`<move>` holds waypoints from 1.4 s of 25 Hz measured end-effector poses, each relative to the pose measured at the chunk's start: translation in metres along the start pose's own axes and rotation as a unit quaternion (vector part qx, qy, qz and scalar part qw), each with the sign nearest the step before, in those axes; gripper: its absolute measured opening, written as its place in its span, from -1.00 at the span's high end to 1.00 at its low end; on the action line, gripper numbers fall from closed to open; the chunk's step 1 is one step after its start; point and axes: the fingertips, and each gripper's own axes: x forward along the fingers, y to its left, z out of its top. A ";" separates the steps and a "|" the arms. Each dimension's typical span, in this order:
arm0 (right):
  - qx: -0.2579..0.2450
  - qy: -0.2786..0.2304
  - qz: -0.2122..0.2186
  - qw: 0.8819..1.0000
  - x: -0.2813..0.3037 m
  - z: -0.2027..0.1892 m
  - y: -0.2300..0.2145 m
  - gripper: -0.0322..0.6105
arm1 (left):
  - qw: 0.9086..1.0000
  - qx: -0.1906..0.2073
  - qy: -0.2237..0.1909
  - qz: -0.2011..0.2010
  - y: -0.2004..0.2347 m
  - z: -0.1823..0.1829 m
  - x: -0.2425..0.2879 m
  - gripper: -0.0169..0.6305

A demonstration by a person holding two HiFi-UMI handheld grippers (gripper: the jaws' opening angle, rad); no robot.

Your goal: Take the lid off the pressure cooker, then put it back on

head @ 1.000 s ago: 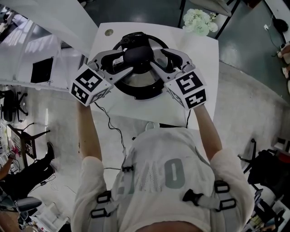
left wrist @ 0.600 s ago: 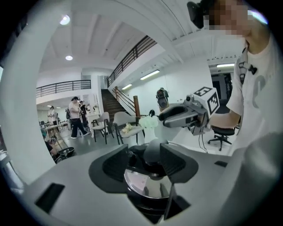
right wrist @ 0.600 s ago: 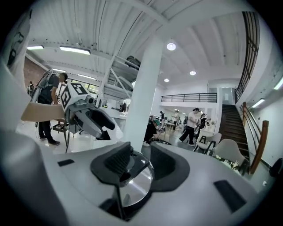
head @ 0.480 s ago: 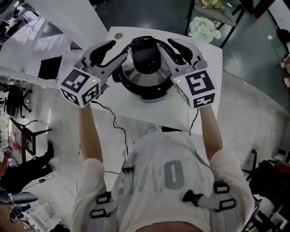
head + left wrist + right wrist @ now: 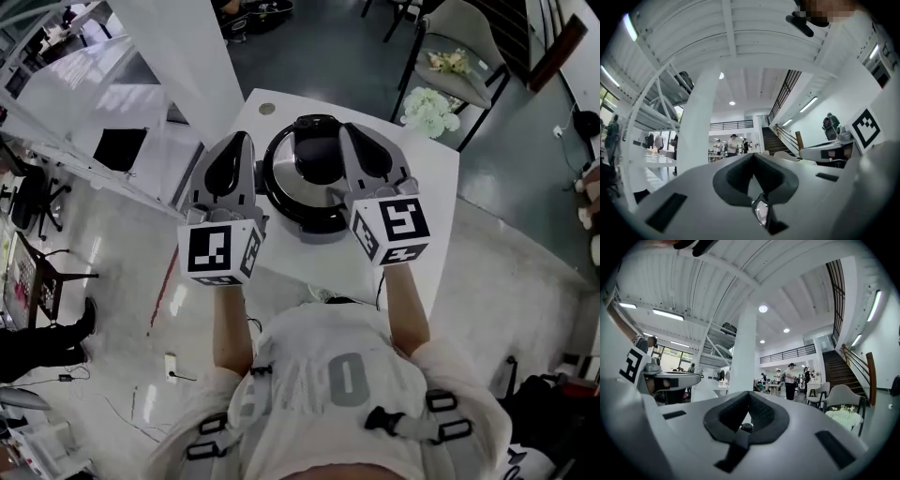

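The pressure cooker [image 5: 312, 187] stands on the white table [image 5: 422, 178] with its black-handled lid [image 5: 317, 153] on it. My two grippers hover above it, one on each side, touching neither lid nor pot. The left gripper [image 5: 234, 148] is shut with nothing between its jaws, over the cooker's left rim. Over the right rim the right gripper [image 5: 359, 139] is shut and empty too. In the left gripper view the left gripper [image 5: 752, 157] points level into the hall, and in the right gripper view so does the right gripper [image 5: 749, 395]. Neither gripper view shows the cooker.
A bunch of white flowers [image 5: 429, 111] sits at the table's far right corner, and a small round disc [image 5: 268, 109] at its far left. A chair [image 5: 461, 49] stands beyond. A white desk [image 5: 112, 94] runs along the left. People [image 5: 791, 378] stand far off in the hall.
Both grippers have lifted off the lid's handle and risen above the cooker. Their jaws have closed. The left one has swung from pointing down to pointing level.
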 end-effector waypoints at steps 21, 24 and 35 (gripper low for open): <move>-0.025 0.040 -0.019 0.999 -0.039 -0.051 0.011 0.87 | 0.998 0.011 0.016 0.057 -0.011 -0.037 -0.044 0.89; -0.025 0.040 -0.020 0.999 -0.038 -0.050 0.007 0.87 | 0.998 0.011 0.016 0.055 -0.010 -0.037 -0.041 0.89; -0.022 0.046 -0.023 0.998 -0.030 -0.055 -0.003 0.87 | 0.998 0.012 0.032 0.051 -0.006 -0.049 -0.030 0.89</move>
